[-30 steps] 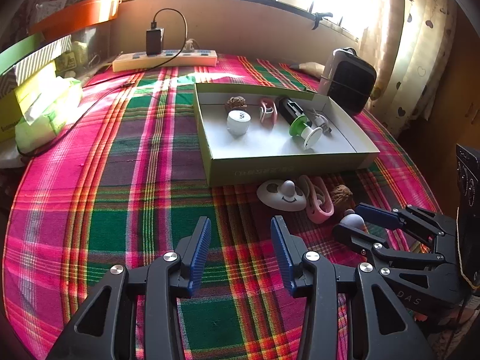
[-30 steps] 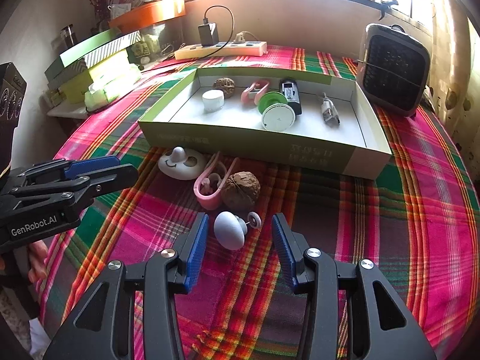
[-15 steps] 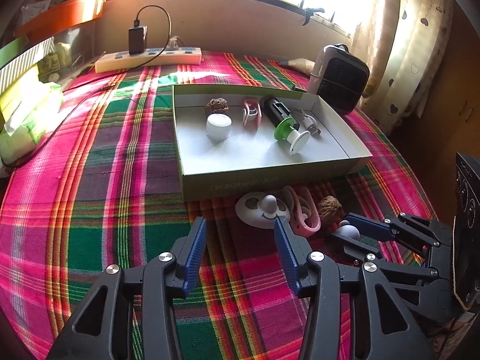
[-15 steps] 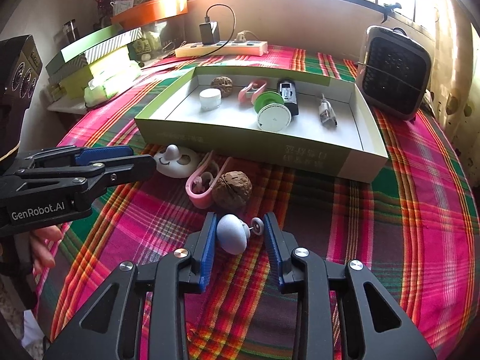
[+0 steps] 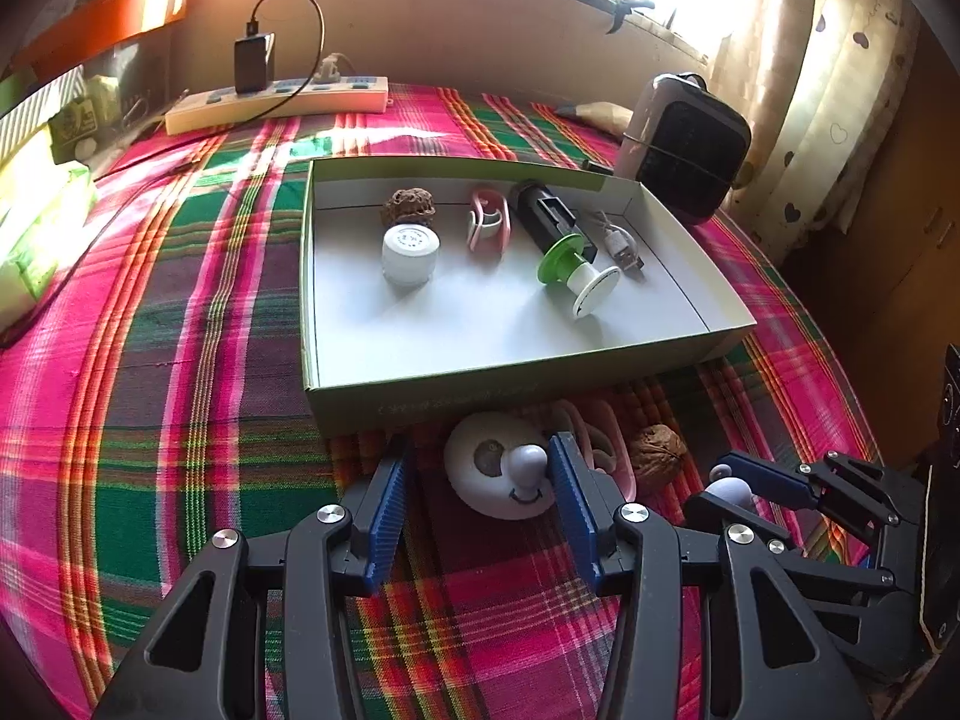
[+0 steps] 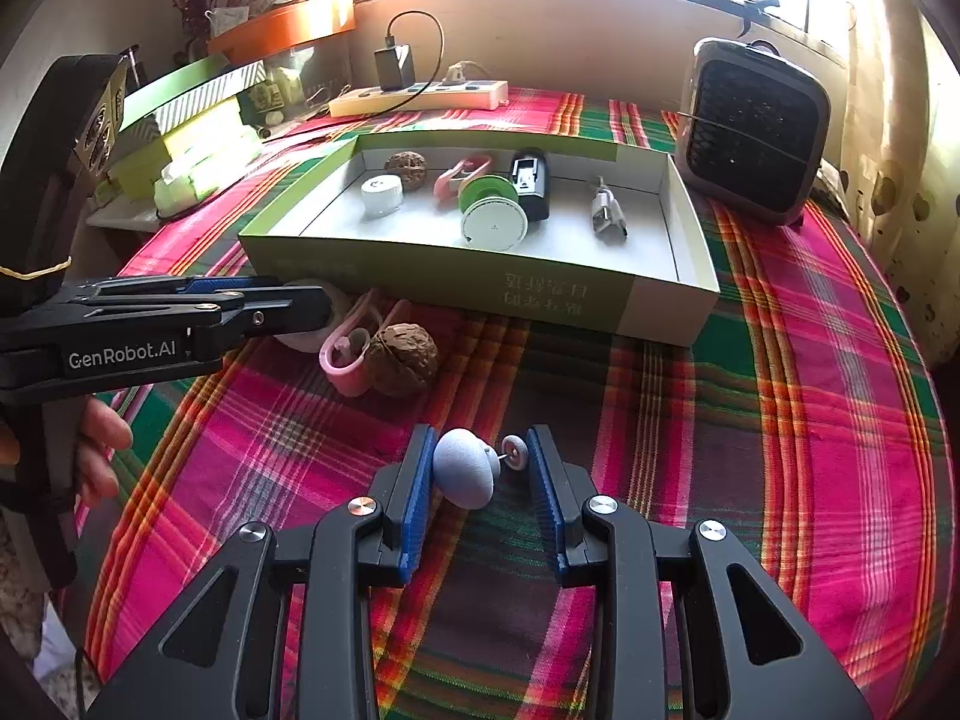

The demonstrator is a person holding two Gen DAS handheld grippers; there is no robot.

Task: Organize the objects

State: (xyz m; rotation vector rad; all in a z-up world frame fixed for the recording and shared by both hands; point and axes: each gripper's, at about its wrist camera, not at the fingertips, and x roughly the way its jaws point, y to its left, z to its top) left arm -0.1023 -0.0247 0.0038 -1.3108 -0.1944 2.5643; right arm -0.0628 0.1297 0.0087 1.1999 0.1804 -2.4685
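- left wrist view: left hand-held gripper (image 5: 477, 501) released, jaws spread wide over the plaid-covered bench (image 5: 180, 360); a white round disc with a lilac knob (image 5: 501, 471) lies between the blue pads, its knob just beside the right pad, the left pad clear of it.
- same view: shallow green box (image 5: 456, 399) stands just beyond the disc, white inside, holding a walnut (image 5: 408, 208), a white cap (image 5: 410, 252), a pink clip (image 5: 489, 221), a black cartridge (image 5: 549, 213), a green and white spool (image 5: 579, 279) and a small metal connector (image 5: 621, 243).
- same view: outside the box, on the cloth in front of its near wall, a second pink clip (image 5: 603, 450) and a second walnut (image 5: 657, 457) lie just right of the disc.
- right wrist view: right hand-held gripper (image 6: 480, 474) grasping a lilac mushroom-shaped knob (image 6: 465, 476); the dome presses the left pad and the small disc at the end of its pin meets the right pad, low over the cloth.
- right wrist view: a person's fingers (image 6: 99, 450) show at the left edge, under the left tool's handle.
- both views: a power strip (image 6: 420, 97) with a black charger lies at the far edge; a dark grilled heater (image 6: 756, 132) stands right of the box.
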